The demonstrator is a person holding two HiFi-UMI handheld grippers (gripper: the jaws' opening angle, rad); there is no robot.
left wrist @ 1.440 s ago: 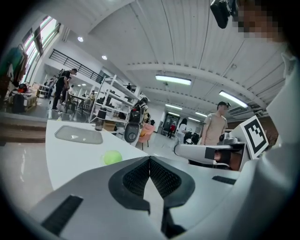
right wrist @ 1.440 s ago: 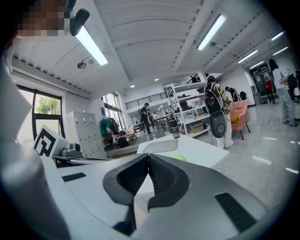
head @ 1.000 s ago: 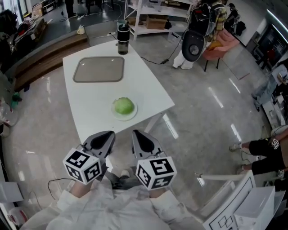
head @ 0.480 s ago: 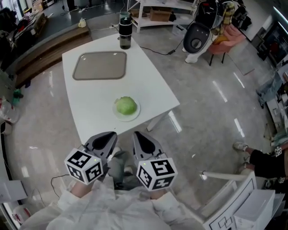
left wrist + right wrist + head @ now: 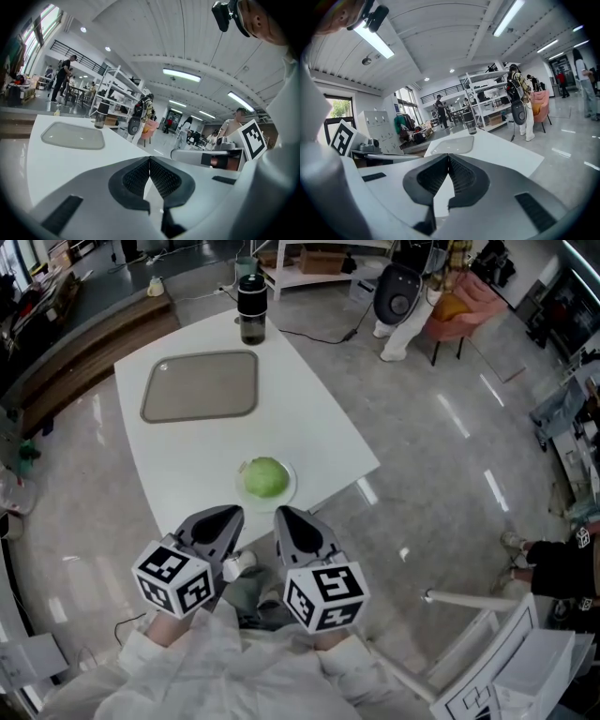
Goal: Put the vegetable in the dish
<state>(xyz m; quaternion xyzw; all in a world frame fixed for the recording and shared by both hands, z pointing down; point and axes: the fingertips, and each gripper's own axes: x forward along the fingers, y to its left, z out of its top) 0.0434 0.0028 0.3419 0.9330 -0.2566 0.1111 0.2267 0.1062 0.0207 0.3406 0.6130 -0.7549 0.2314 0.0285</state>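
A round green vegetable (image 5: pixel 265 476) sits on a small white plate (image 5: pixel 287 491) near the front edge of the white table (image 5: pixel 187 451). A grey tray-like dish (image 5: pixel 201 385) lies farther back on the table; it also shows in the left gripper view (image 5: pixel 72 136) and the right gripper view (image 5: pixel 450 146). My left gripper (image 5: pixel 229 515) and right gripper (image 5: pixel 284 517) hang side by side just short of the table's near edge, both shut with nothing between the jaws. In the left gripper view the left gripper (image 5: pixel 149 160) shows its pads together, and so does the right gripper (image 5: pixel 448 157) in its own view.
A dark bottle (image 5: pixel 252 309) stands at the table's far end beyond the dish. White shelving (image 5: pixel 309 259), a chair (image 5: pixel 398 292) and a pink seat (image 5: pixel 459 310) stand behind. A white frame (image 5: pixel 469 615) sits on the floor at the right. People stand in the distance.
Both grippers have come closer to the table's near edge, side by side. The vegetable and dish now sit lower and nearer in the head view. Jaws stay shut.
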